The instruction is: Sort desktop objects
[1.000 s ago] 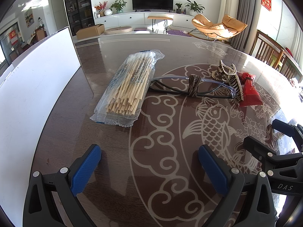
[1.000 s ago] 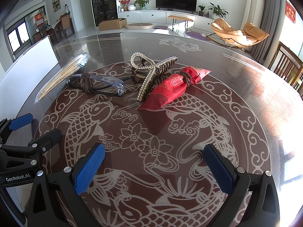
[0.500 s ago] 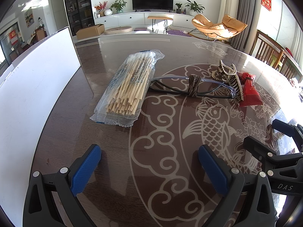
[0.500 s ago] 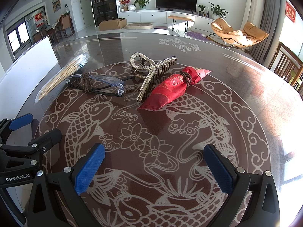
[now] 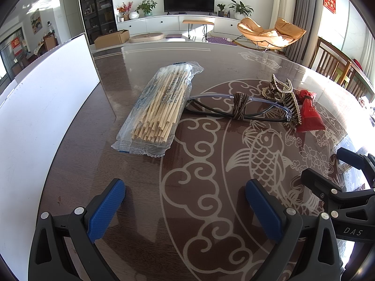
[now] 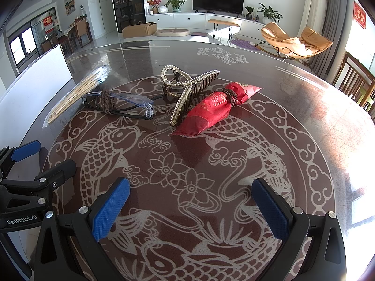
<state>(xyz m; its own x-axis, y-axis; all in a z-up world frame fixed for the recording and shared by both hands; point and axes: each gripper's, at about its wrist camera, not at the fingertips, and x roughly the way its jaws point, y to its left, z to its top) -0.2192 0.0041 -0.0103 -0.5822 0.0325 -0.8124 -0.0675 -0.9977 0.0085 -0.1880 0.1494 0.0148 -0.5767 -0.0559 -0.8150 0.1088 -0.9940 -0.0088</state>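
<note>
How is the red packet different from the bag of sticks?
The packet is red and hides its contents; the bag is clear, showing pale wooden sticks. The packet has a brown band tied round it; the bag has none. The packet leans against the hair claw; the bag touches the glasses. Both lie on the table.

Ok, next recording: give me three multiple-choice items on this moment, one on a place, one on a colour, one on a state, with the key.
1. What lies directly between the pack of bamboo skewers and the pearl hair claw?
A. the red packet
B. the safety glasses
C. a cardboard box

2. What colour is the packet with a hair tie around its neck?
A. red
B. blue
C. white

3. How do the left gripper and right gripper stand?
A. both shut on objects
B. one holds the glasses
C. both open and empty

Key: 1 B, the safety glasses span that gap. 2 A, its wrapper is red. 3 C, only the table shows between the fingers.
</note>
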